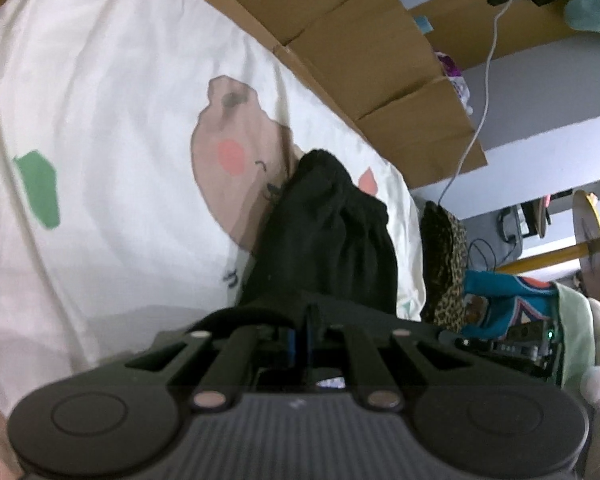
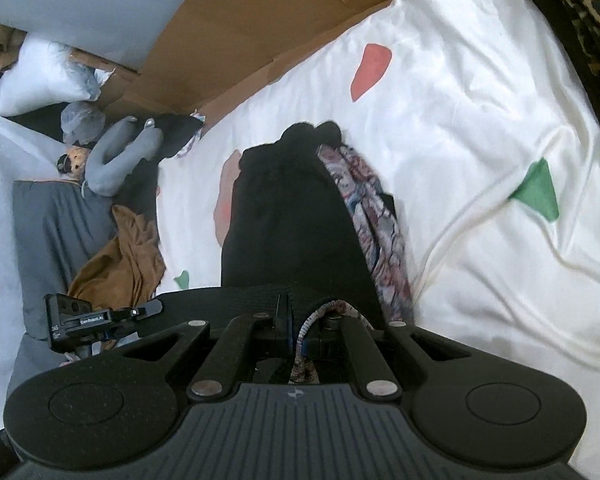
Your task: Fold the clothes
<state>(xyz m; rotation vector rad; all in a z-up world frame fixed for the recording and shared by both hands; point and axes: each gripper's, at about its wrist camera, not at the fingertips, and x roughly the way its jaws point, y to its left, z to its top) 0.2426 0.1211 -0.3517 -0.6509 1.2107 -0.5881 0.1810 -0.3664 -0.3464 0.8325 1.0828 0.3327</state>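
In the left wrist view a black garment (image 1: 336,232) bunches up over my left gripper (image 1: 312,308), which is shut on it. The cloth hides the fingertips. In the right wrist view my right gripper (image 2: 288,308) is shut on the same kind of black cloth (image 2: 288,220). A strip of red-and-blue patterned fabric (image 2: 364,200) runs along the cloth's right side and back between the jaws. Both bunches hang just above a white bedsheet (image 2: 480,128) printed with cartoon shapes.
Flattened cardboard (image 1: 340,20) borders the sheet's far edge. A leopard-print cloth (image 1: 444,260) and a teal printed item (image 1: 500,304) lie off the sheet's right end, by a white cable (image 1: 484,92). A brown garment (image 2: 120,256) and a grey plush toy (image 2: 116,152) lie to the left.
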